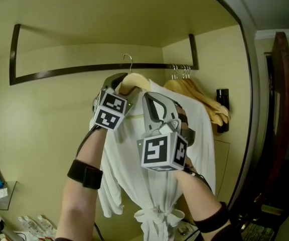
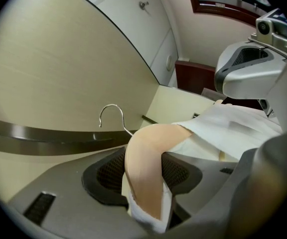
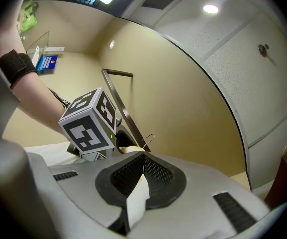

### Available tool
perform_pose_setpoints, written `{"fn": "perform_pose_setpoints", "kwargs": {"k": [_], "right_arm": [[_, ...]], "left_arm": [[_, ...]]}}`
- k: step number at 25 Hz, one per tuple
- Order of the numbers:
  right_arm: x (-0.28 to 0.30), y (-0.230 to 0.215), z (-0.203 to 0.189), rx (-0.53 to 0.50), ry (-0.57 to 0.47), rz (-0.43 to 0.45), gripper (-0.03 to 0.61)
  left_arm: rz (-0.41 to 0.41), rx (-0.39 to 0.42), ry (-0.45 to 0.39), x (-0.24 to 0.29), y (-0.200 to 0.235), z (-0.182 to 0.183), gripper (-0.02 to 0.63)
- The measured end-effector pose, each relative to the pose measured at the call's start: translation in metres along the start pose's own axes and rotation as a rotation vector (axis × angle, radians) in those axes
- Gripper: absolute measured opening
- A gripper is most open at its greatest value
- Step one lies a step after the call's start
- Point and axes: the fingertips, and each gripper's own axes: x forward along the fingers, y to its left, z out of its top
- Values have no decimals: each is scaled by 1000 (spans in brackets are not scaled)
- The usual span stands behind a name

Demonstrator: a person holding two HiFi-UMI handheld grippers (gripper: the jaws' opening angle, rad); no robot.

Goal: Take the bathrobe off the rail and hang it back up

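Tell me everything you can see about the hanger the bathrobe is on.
The hanger is pale wood with a curved shoulder and a thin silver wire hook. The white bathrobe drapes over it. The left tongs clamp one shoulder, cloth included, holding it up by the dark rail; whether the hook sits on the rail cannot be told.

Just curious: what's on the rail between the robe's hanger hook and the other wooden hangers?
Nothing. In the head view the rail runs bare from the hook to the other wooden hangers.

Beige wall (image 1: pixel 84 14); dark wooden frame (image 1: pixel 282 109) right; ceiling light (image 3: pixel 211 9) lit.
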Motion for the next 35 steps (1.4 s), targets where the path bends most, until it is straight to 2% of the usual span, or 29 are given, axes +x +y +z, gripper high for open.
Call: {"fn": "perform_pose_setpoints", "kwargs": {"k": [12,23,28,33,35], "right_arm": [[1,16,-34,53,37,57,19],[-5,39,-56,92,87,87,20],[-20,51,-59,112,117,99,20],[-48,68,-51,164,145,92,20],[-61,83,-46,186,161,105,20]], "left_arm": [[10,-35,60,4,-7,-39,215],[45,20,100,-9,-7,-49,224],[100,53,88,-40,-8,-46,235],[102,102,103,-97,-25,-42,235],[103,86,122,-127,-33,-45,222]]}}
